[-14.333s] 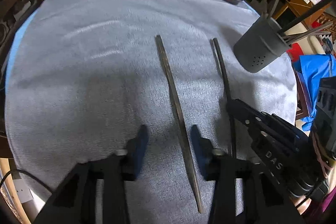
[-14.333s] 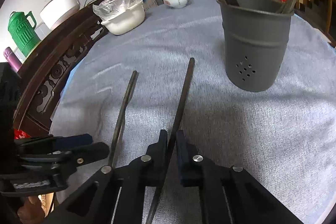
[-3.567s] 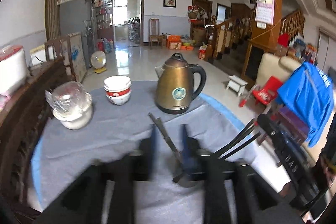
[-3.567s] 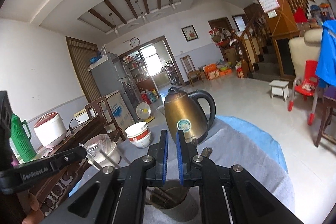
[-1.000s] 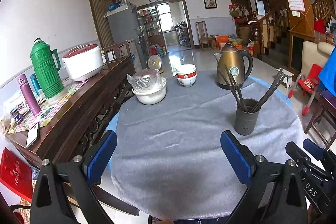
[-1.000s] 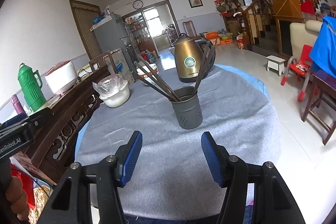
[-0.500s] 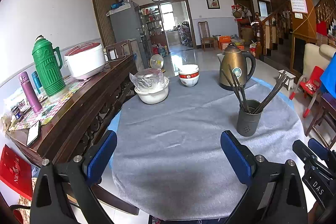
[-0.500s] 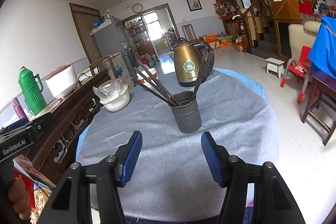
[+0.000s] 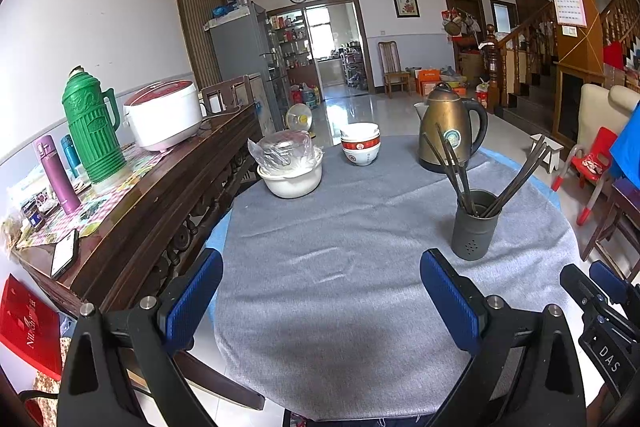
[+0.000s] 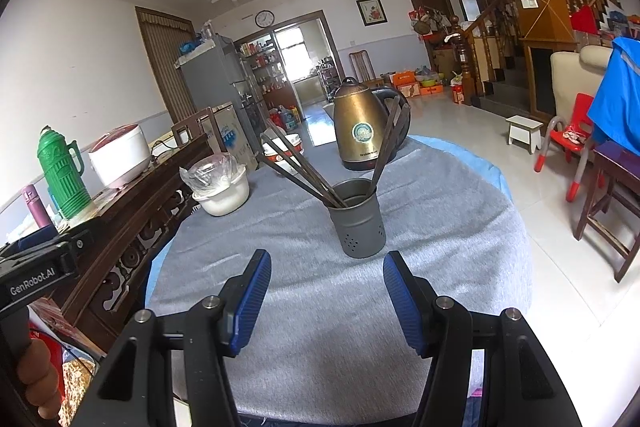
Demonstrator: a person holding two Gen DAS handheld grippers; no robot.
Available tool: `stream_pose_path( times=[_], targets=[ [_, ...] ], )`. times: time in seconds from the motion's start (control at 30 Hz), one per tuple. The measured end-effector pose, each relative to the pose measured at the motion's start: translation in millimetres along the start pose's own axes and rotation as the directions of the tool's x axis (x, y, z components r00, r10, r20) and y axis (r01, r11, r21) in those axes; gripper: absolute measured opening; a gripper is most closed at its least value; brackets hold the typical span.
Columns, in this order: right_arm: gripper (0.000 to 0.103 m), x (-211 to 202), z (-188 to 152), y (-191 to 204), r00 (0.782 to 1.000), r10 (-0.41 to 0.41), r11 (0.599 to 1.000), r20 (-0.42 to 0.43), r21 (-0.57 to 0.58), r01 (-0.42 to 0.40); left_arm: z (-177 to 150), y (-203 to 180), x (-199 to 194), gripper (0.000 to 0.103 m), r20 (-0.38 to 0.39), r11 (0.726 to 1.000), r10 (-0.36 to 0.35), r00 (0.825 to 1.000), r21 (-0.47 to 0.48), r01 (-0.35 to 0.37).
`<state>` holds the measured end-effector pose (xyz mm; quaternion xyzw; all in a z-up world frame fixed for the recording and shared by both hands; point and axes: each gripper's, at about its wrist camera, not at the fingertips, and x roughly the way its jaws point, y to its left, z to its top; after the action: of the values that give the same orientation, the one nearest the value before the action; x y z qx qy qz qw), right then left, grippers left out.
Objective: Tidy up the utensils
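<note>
Item, near done by my reading: chopsticks all in holder, cloth bare; my left gripper and right gripper spread wide, empty.

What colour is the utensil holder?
Dark grey utensil holder, clearest in the right wrist view.

chopsticks in holder | kettle behind | bowls seemingly stacked, left
</note>
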<state>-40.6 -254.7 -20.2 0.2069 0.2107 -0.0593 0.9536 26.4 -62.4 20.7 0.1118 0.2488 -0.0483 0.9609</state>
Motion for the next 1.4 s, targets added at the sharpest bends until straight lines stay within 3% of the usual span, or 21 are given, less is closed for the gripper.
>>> stream_pose_path(
  times=[1.4],
  targets=[
    [0.063, -8.5, 1.9, 3.4, 0.999, -0.011, 1.0, 0.037, -0.006, 0.012, -2.4, -0.3, -2.7, 0.099, 0.001, 1.0, -0.003, 1.0, -0.004, 0.003]
  ],
)
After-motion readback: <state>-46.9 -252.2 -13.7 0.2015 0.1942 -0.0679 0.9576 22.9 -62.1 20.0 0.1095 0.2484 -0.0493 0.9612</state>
